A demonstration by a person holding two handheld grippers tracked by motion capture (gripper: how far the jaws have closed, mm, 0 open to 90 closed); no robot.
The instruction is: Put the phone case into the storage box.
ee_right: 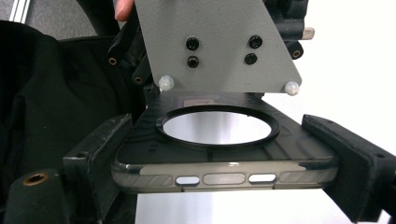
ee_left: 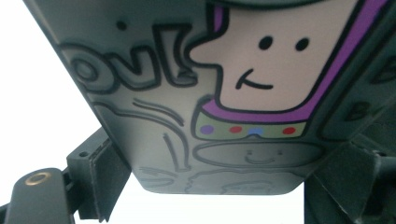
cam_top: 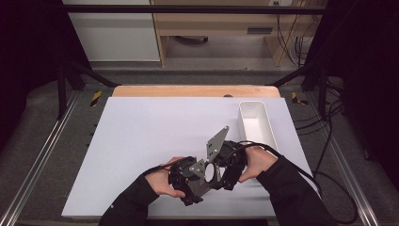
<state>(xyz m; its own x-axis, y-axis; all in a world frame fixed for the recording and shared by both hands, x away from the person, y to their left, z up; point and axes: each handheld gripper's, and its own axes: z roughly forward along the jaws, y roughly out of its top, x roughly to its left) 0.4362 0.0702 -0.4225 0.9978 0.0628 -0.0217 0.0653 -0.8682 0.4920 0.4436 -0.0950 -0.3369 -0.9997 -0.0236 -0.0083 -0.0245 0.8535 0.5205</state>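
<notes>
Grey phone case (ee_right: 224, 154) with cartoon print, "ou!", between both claws' pressing pads.

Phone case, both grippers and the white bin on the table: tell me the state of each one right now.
Phone case: off the table, held level between both grippers, printed cartoon side facing the left gripper's camera.
Left gripper: jaws stand either side of the case; whether the pads press cannot be told.
Right gripper: shut on the case's port end.
White bin: upright on the table, looks empty.
</notes>
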